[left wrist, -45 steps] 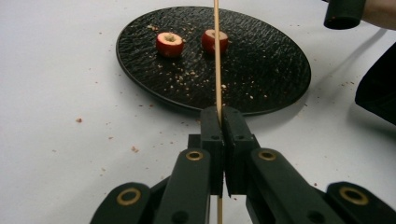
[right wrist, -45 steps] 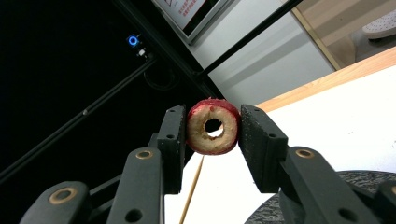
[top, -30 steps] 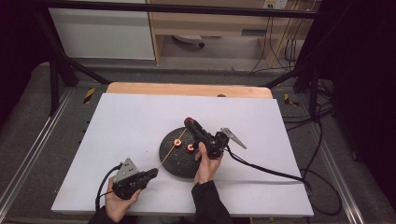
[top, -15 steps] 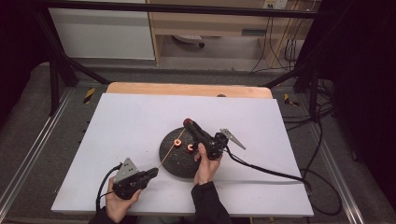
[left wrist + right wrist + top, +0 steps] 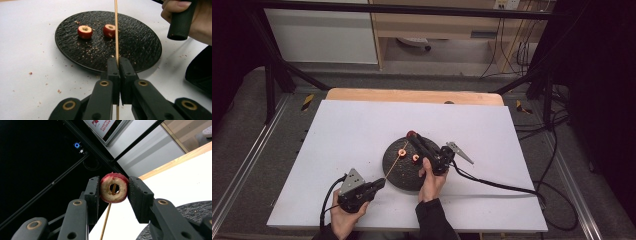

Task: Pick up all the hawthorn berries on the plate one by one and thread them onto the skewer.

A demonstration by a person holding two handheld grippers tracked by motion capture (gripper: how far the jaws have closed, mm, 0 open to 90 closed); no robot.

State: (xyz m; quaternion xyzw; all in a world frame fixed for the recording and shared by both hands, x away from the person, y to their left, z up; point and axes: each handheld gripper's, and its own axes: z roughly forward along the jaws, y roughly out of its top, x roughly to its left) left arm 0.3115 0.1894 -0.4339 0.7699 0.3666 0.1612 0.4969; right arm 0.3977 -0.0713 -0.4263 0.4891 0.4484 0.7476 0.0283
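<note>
My left tool clamped the skewer, my right tool gripped 1 ring, barely threaded; 2 rings waited.

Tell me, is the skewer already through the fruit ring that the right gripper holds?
Apparently in: in the right gripper view, the skewer tip shows inside the hole of the fruit ring. How far through, cannot tell.

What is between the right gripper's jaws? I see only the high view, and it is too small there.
Observer: A red fruit ring with a hole in the middle; the right gripper is shut on it.
Operator: Where is the skewer tip?
Observer: The right gripper view shows the skewer tip inside the ring's hole.
Operator: Is the left gripper tight on it?
Observer: Yes, the left gripper has its jaws shut on the skewer, near the plate rim.
</note>
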